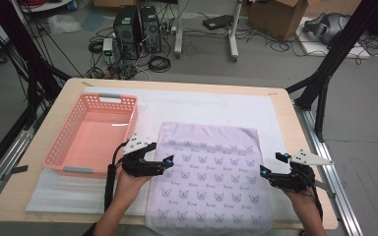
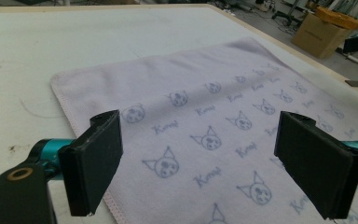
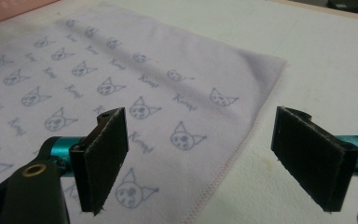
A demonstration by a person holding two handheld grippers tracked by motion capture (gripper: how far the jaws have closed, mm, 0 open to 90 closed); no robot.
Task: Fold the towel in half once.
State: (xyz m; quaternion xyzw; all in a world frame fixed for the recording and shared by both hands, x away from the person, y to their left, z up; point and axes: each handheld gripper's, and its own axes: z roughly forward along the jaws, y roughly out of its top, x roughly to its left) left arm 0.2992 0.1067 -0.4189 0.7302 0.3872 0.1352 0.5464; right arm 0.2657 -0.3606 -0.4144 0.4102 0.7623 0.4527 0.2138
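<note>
Nearby, pink basket (image 1: 94,132) (left of towel (image 1: 209,177)).

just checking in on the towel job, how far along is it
Early stage. Done: the towel lies spread flat on the white mat, near edge hanging over the table's front. In hand: nothing gripped; the left hand-held gripper and right hand-held gripper sit open at the towel's left and right edges, jaws straddling each edge. Left: probably grasping and folding it; the pink basket is empty.
</note>
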